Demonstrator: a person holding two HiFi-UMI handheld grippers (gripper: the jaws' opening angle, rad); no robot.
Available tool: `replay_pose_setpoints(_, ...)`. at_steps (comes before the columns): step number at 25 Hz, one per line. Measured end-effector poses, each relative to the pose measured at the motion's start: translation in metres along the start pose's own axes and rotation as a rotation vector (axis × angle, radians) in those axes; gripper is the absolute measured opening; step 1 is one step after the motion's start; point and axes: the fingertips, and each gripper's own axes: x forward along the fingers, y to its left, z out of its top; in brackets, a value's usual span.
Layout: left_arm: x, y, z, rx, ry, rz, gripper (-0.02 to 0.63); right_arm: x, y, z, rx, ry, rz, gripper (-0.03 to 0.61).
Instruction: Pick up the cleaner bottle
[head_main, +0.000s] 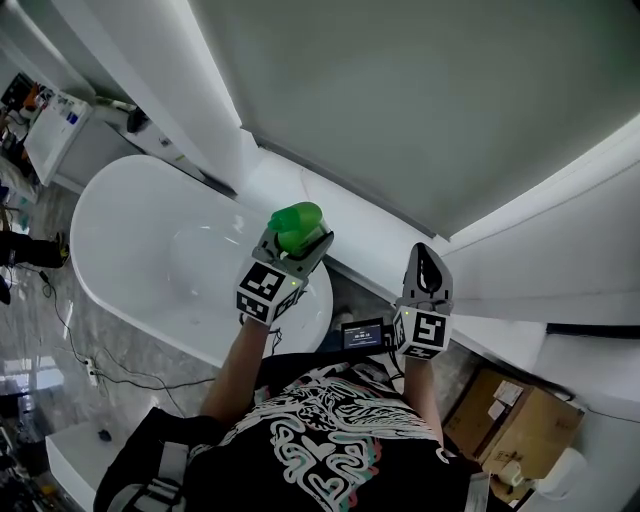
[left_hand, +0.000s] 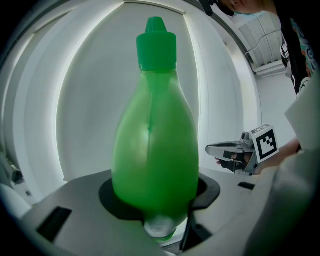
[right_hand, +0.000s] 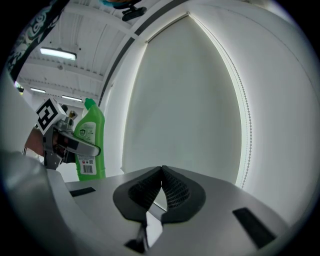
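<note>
The left tongs (head_main: 293, 248) are closed on the cleaner bottle (head_main: 298, 222), the two jaws pressing its wide green belly from either side with a broad gap between them filled by the bottle. In the left gripper view the bottle (left_hand: 155, 150) stands upright, its green cap (left_hand: 156, 44) pointing up and its clear base just below the jaws. It is held in the air over the far rim of the white bathtub (head_main: 120, 270), clear of any surface.

The right tongs (head_main: 429, 268) are closed and hold nothing; in the right gripper view the ribbed dark pads (right_hand: 172, 189) meet at their tips.

From that view the bottle (right_hand: 91, 145) shows its label (right_hand: 86, 133): a dark round emblem, probably a brand mark, though the print is too small to read. Below it sits a white barcode panel (right_hand: 87, 166), the digits also illegible.

Each pair of tongs carries a marker cube (head_main: 266, 286) with black-and-white square patterns. A small lit screen (head_main: 362, 333) near the person's chest shows writing too fine to make out.
</note>
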Motion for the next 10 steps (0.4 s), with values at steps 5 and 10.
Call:
replay_pose_setpoints(5,0.004,0.004,0.0,0.001,0.008,-0.003,0.207,0.007,-0.003,-0.003,0.006,0.011,-0.009,0.026)
replay_pose_setpoints(10,0.012,0.008,-0.004,0.007,0.011,-0.002,0.207,0.017,-0.011,-0.011,0.01,0.015,-0.016,0.026)
